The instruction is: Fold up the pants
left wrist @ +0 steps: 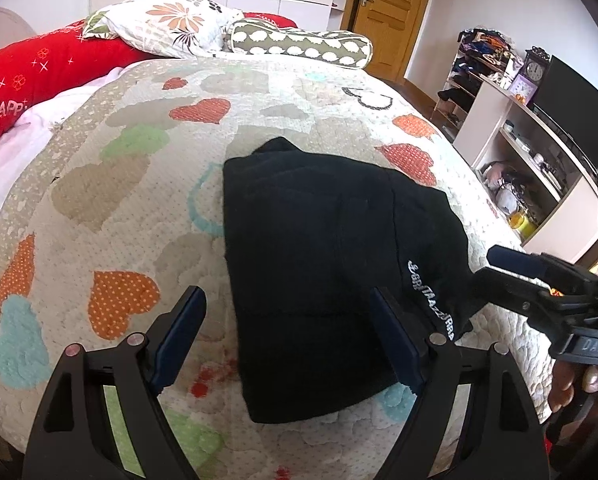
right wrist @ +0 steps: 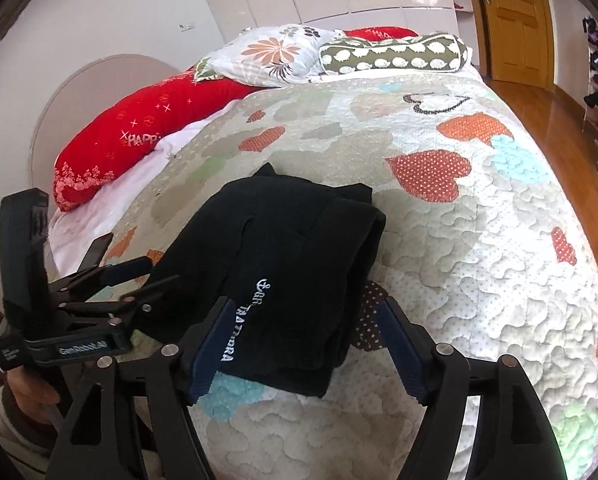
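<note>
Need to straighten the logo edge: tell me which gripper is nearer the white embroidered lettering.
Right gripper: one finger at the lettering. Left gripper straddles the folded black pants' opposite edge.

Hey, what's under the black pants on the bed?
The heart-patterned quilt lies under the pants, showing all around them. The patch directly beneath is covered, so anything there can't be seen.

Black pants point(left wrist: 319, 264), white lettering, folded compact, flat on quilt point(left wrist: 119, 208).

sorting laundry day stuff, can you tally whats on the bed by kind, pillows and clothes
red pillow: 1
floral pillow: 1
green spotted bolster: 1
folded black pants: 1
total: 4, all on the heart-print quilt
</note>
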Demonstrator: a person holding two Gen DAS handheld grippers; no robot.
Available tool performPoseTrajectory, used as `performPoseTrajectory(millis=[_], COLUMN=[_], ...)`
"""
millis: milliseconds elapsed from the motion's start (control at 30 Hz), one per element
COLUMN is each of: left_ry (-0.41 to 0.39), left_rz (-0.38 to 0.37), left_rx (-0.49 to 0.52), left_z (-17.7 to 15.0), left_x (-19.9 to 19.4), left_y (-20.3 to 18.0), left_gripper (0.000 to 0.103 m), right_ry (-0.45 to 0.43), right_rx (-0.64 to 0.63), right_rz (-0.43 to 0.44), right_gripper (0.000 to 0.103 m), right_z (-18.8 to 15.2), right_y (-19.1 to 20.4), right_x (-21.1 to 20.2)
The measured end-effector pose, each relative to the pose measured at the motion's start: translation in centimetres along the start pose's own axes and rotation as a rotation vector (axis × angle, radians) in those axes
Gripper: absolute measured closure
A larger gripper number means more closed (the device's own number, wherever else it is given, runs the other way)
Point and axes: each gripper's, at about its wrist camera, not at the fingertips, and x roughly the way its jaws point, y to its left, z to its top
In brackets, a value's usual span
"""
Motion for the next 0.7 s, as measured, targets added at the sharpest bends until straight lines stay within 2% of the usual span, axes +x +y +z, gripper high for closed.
performPoseTrajectory(millis=[267,700], left_ry=[0.013,0.082], left_rz=[-0.013,-0.163], left_rx=[-0.025,-0.1], left_z=[0.9,1.5], left_x=[0.4,3.0], left_y=[1.6,4.4], left_gripper=[0.019,0.018], right_ry=[0.025,0.037], right_rx=[0.042,0.062], right_rz=[0.025,0.127], right_gripper=[0.022,0.019], right_z=[0.1,0.4], right_y=[-1.3,-2.8], right_x=[1.8,5.0])
